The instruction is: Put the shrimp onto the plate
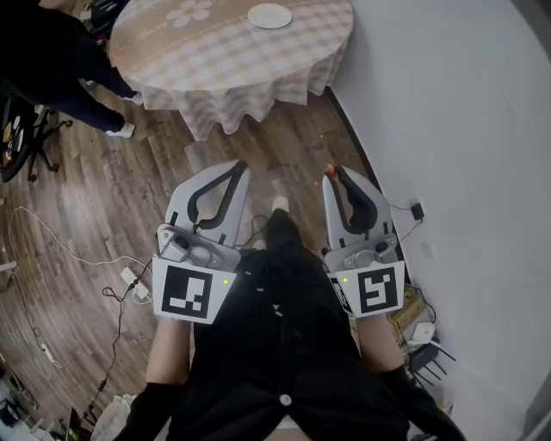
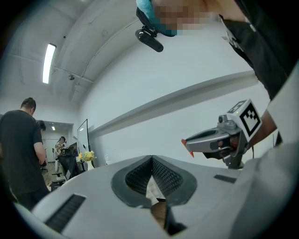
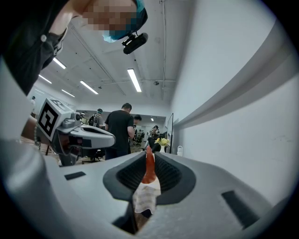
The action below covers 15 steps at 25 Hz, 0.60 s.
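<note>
The white wall runs close along the right of the right gripper's fingers, and the wooden floor lies far beneath both pairs. Ahead of the fingertips, well apart from them, stands the round table under a checked cloth. The white plate sits on its far part, beyond and between the two grippers' lines.

The left gripper has its fingers closed together, with nothing between them. The right gripper has its fingers narrowed onto the shrimp, holding it at the tips.

In the head view, the shrimp is only a small orange speck at the right fingertips. The right gripper view shows it as a slim orange body clamped between the dark pads. Its long axis runs along the fingers, and one end reaches just past their tips toward the room. That view also shows several people standing beyond the fingertips. The left gripper view shows the right gripper off to its right, an orange point at its tips.
</note>
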Motion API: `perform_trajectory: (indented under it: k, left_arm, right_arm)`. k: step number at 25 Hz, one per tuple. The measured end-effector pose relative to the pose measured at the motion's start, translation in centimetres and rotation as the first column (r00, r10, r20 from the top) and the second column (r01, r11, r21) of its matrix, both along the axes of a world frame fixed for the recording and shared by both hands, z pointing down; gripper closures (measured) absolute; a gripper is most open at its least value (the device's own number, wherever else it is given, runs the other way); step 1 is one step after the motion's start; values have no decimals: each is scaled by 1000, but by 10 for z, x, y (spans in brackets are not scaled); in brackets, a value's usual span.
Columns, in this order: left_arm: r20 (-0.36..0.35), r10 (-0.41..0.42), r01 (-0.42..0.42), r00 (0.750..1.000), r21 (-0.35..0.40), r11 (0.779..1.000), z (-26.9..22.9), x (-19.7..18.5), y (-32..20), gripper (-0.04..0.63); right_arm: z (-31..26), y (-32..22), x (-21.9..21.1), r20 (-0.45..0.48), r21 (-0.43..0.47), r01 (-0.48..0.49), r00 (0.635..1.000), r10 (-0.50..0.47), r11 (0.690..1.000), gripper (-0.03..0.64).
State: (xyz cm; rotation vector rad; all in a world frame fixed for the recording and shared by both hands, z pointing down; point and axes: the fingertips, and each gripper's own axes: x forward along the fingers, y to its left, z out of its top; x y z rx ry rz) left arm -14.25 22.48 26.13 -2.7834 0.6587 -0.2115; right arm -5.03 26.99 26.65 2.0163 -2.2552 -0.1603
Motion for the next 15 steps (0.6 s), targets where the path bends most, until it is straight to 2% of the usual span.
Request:
perform_trajectory:
  k: [15]
  left_arm:
    - [13,-34,34,999,1,999,4,46,-46,594]
  right_arm:
    - [2,-52,46,6,6,47,999,-47,999,572]
